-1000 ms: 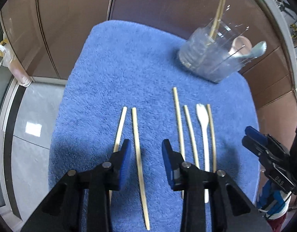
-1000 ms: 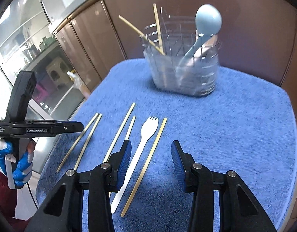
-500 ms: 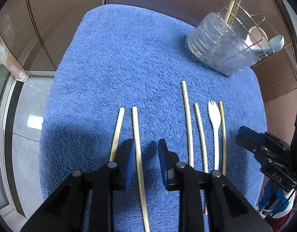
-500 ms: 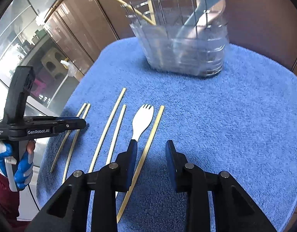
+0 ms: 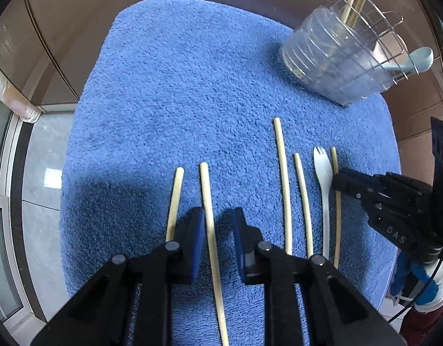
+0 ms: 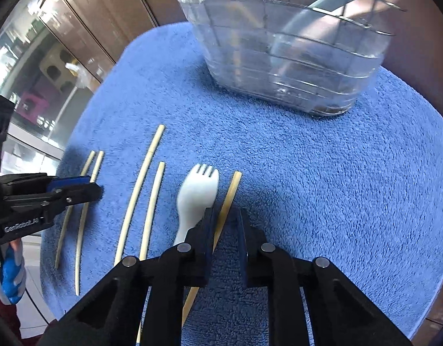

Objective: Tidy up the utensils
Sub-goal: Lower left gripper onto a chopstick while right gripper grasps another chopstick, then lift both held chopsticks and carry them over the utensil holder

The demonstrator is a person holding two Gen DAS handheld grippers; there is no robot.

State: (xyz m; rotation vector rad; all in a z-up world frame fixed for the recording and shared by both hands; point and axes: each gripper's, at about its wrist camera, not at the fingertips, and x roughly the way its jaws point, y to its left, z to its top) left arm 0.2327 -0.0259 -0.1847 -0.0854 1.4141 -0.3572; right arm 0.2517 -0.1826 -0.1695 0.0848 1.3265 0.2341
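Several pale wooden chopsticks and a white plastic fork [image 5: 323, 170] lie side by side on a blue towel [image 5: 192, 86]. My left gripper [image 5: 218, 216] is low over the towel, open a little, its jaws either side of the second chopstick from the left [image 5: 207, 196]. My right gripper [image 6: 224, 219] is open a little, its jaws either side of the rightmost chopstick [image 6: 231, 191], just right of the fork [image 6: 196, 193]. The clear wire-framed holder [image 6: 284, 54] stands at the far side with chopsticks and a pale blue spoon [image 5: 414, 60] in it.
Brown cabinet fronts [image 5: 77, 14] rise behind the towel. Grey floor tiles [image 5: 39, 155] lie beyond the towel's left edge. The other gripper shows in each view: the right one in the left wrist view [image 5: 341, 181], the left one in the right wrist view [image 6: 91, 191].
Both grippers have dropped toward the towel and narrowed. The left now straddles the second chopstick from the left, the right straddles the rightmost chopstick.
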